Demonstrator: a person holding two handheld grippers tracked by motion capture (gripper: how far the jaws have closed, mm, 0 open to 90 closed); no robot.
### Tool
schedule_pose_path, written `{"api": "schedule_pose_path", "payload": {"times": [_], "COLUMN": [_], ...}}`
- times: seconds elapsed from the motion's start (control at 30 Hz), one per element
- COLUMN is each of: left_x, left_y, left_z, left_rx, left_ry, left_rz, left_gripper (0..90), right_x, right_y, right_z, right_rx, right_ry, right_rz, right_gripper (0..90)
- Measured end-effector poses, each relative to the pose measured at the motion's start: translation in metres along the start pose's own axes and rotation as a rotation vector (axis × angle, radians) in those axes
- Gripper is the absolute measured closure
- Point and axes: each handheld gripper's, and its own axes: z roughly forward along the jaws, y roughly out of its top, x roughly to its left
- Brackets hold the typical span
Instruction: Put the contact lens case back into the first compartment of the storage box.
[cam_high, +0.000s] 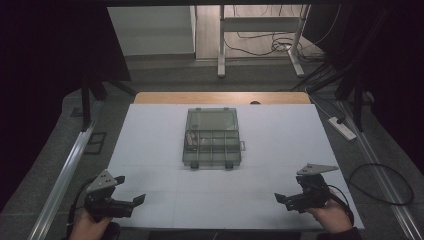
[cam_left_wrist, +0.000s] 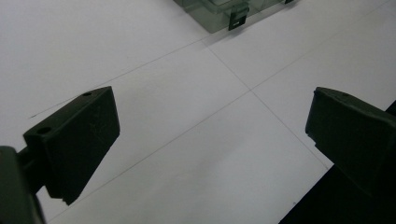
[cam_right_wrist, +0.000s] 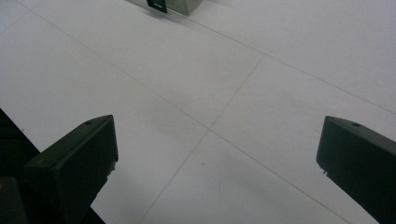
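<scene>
1. Lying open at middle of bench (cam_high: 150, 130): box (cam_high: 211, 137), lid back, for easy reach.
2. Waiting near front corners, well apart from box: left claw (cam_high: 131, 189) and right claw (cam_high: 286, 189), both spread, pinching nothing.

White table (cam_high: 280, 145) with faint seam lines, wooden edge (cam_high: 220, 97) at its far side, white power strip (cam_high: 342, 128) on the grey floor at right, white desk legs (cam_high: 221, 45) beyond, tangled black cables (cam_high: 270, 45), black curtains (cam_high: 45, 60) at both sides
</scene>
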Motion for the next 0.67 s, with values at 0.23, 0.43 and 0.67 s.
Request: {"api": "schedule_pose_path", "payload": {"times": [0.23, 0.43, 0.67], "left_x": [0.0, 0.0, 0.0], "left_y": [0.0, 0.0, 0.0], "left_z": [0.0, 0.0, 0.0], "left_rx": [0.001, 0.0, 0.003], "left_ry": [0.002, 0.002, 0.003], "left_rz": [-0.003, -0.004, -0.002], "left_gripper": [2.9, 2.9, 3.0], "right_x": [-0.002, -0.003, -0.002], "right_y": [-0.011, -0.016, -0.018], "right_z": [-0.01, -0.018, -0.021], "right_rx": [-0.012, -0.028, -0.032], "right_ry": [-0.026, -0.045, -0.062], "right_rz": [0.038, 0.054, 0.052], "right_gripper": [0.0, 0.0, 0.0]}}
